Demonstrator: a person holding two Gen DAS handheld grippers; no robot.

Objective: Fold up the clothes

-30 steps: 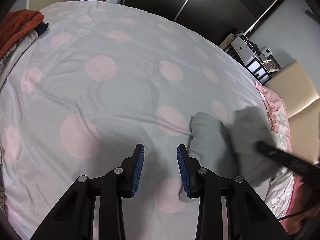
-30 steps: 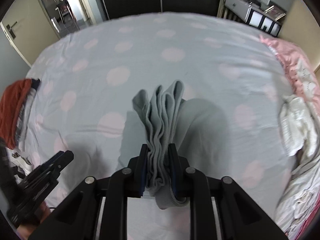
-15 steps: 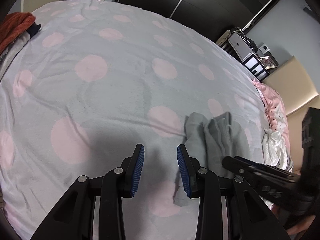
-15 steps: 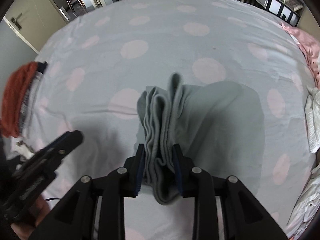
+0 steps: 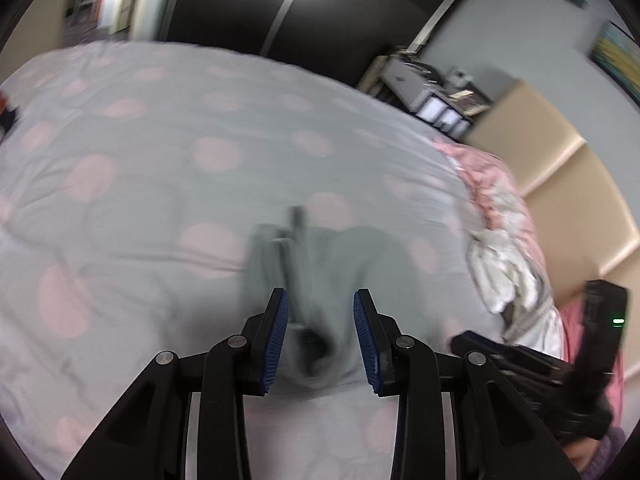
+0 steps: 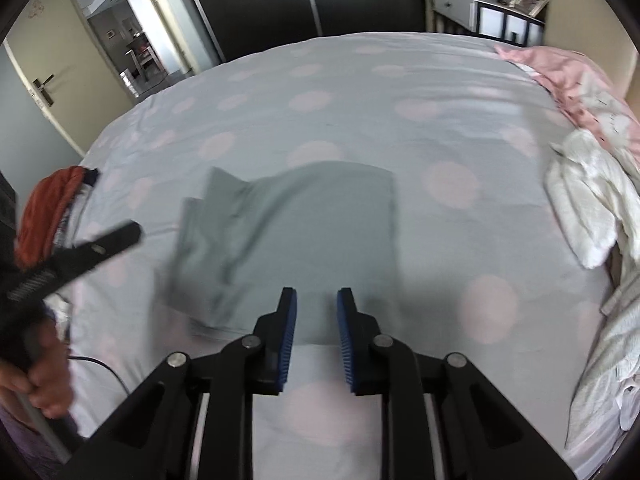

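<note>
Grey garment (image 6: 304, 228) flat on bed (image 6: 360, 92); no legible writing.

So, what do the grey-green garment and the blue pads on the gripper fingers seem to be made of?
Grey-green garment: looks like soft knit cloth, perhaps cotton jersey; matte, lying flat on the bed with limp creases. Blue pads: probably rubber or soft plastic, matte, with fine ribs across the face; the exact material cannot be told.

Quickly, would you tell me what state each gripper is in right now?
Left gripper: open, holding nothing, grey garment lying beyond it.
Right gripper: open, holding nothing.
</note>
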